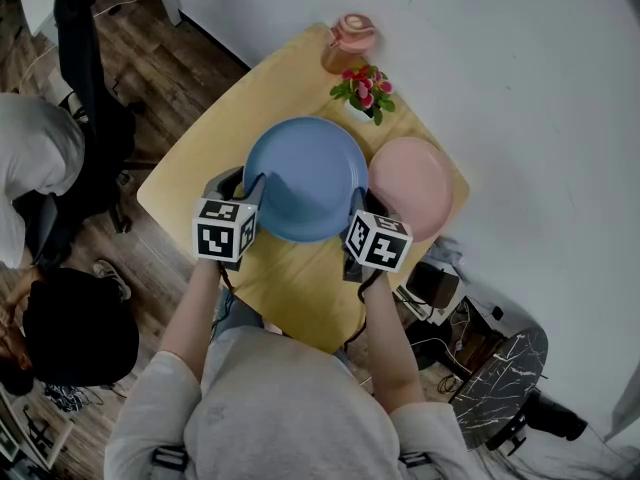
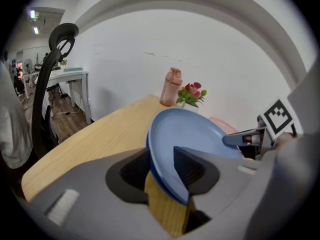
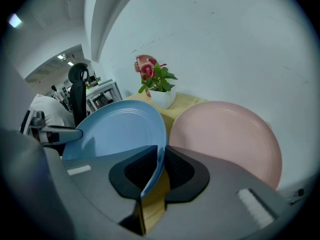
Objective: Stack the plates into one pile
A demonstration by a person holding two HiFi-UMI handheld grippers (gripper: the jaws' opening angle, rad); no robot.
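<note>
Head view: blue plate (image 1: 305, 178) sits mid-table (image 1: 190, 183), pink plate (image 1: 412, 186) just beside it on its right, rims about touching. Left gripper (image 1: 248, 186) is at the blue plate's left rim, right gripper (image 1: 357, 208) at its near-right rim, next to the pink plate. Flower pot (image 1: 365, 90) and pink bottle (image 1: 350, 40) stand behind the plates near the far corner. A person in a white top (image 1: 35, 158) stands off the table's left side.

Left gripper view: jaws are spread and the blue plate (image 2: 192, 134) rim runs through the gap, tilted. It's not a clamp, there's slack at the pads. Bare wood shows under the rim. The right gripper's tip (image 2: 245, 139) is on the plate's far edge, with a sliver of pink plate (image 2: 222, 125) behind it. Office chair (image 2: 50, 74) is off to the left.

Right gripper view: jaws are drawn close, pinching the blue plate (image 3: 120, 129) rim, pads against both faces. The plate tilts up off the wood on this side. The pink plate (image 3: 225, 134) lies flat right beside it, empty. The left gripper's tip (image 3: 55, 132) is at the opposite rim.
</note>
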